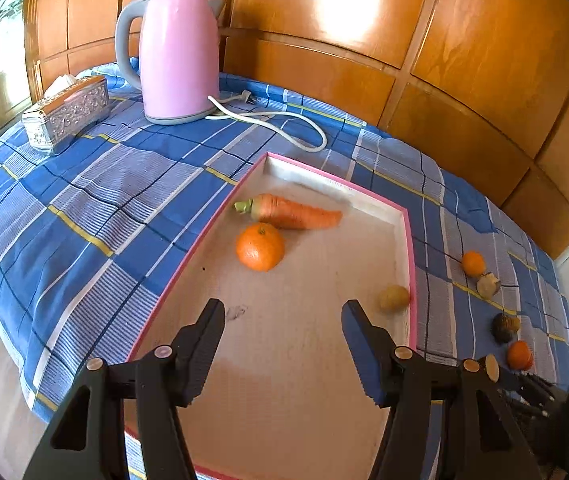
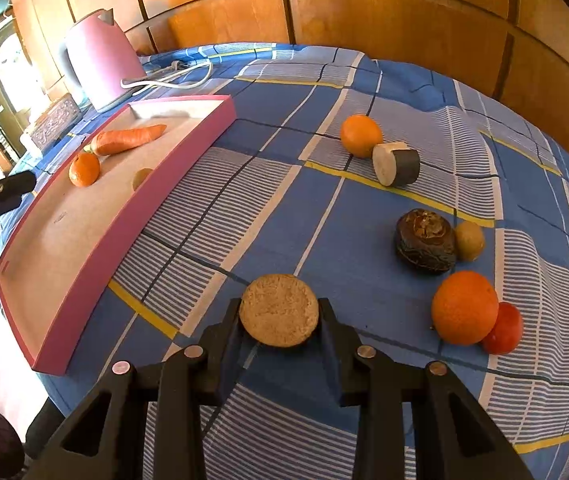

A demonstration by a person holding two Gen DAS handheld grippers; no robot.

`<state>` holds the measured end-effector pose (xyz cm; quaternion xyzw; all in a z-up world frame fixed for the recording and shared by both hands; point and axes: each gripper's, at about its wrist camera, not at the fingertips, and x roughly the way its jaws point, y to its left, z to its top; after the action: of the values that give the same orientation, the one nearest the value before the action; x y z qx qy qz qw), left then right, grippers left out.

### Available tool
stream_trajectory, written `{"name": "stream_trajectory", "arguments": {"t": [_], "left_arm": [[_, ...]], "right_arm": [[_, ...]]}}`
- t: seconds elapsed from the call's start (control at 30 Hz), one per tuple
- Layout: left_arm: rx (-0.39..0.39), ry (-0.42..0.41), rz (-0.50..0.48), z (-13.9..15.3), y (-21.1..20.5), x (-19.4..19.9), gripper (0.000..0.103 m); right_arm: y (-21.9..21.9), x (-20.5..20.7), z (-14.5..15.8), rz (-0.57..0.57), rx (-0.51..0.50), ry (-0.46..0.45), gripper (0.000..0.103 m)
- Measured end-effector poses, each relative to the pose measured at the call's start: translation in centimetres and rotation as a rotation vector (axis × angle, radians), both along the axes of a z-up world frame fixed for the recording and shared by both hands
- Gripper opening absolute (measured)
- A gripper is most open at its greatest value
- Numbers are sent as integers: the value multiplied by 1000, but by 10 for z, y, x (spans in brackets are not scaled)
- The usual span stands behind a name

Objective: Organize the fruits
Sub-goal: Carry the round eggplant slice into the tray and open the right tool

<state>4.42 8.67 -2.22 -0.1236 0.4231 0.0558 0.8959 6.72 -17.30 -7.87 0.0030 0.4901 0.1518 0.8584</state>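
My left gripper (image 1: 283,308) hangs open over the pink-rimmed tray (image 1: 410,248) with nothing between its fingers. In the tray lie a carrot (image 1: 296,212), an orange (image 1: 260,246) and a small yellowish fruit (image 1: 394,298) by the right wall. My right gripper (image 2: 280,312) is shut on a round tan-faced cut piece (image 2: 279,310), just above the blue checked cloth. On the cloth to its right sit a large orange (image 2: 464,307), a red fruit (image 2: 506,330), a dark brown fruit (image 2: 424,245) and a small yellowish one (image 2: 469,240). Farther back are another orange (image 2: 361,136) and a cut grey piece (image 2: 396,163).
A pink kettle (image 1: 178,56) with a white cord (image 1: 276,120) stands behind the tray, and a silver tissue box (image 1: 68,112) sits at the back left. Wooden panels close the back. The cloth drops off the table edge at the left.
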Motion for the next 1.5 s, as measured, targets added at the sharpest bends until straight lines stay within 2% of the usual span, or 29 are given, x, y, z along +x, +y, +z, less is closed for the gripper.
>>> {"name": "stream_trajectory", "arguments": {"t": [0.17,0.37,0.63,0.83,0.97,1.07,1.5], "left_arm": [[12,-4,4,0,1,-7,63],[4,-10,15,1,8,-12,63],[-12,-13,60,0,27,-19,63],[-17,-14,83,-2,36,-22,63],[-10,-15,75,-3,35,-22,63],[-7,-19,68,-3,33,-23,63],[1,-35,24,3,16,-27,63]], "right_arm": [[6,-2,11,14,47,-15,35],[38,-3,30,129,112,-32,35],[94,12,45,263,149,-23,35],[132,40,48,279,173,-5,36],[148,52,49,264,160,-24,36],[148,55,49,242,177,-23,41],[90,16,62,117,152,-96,41]]}}
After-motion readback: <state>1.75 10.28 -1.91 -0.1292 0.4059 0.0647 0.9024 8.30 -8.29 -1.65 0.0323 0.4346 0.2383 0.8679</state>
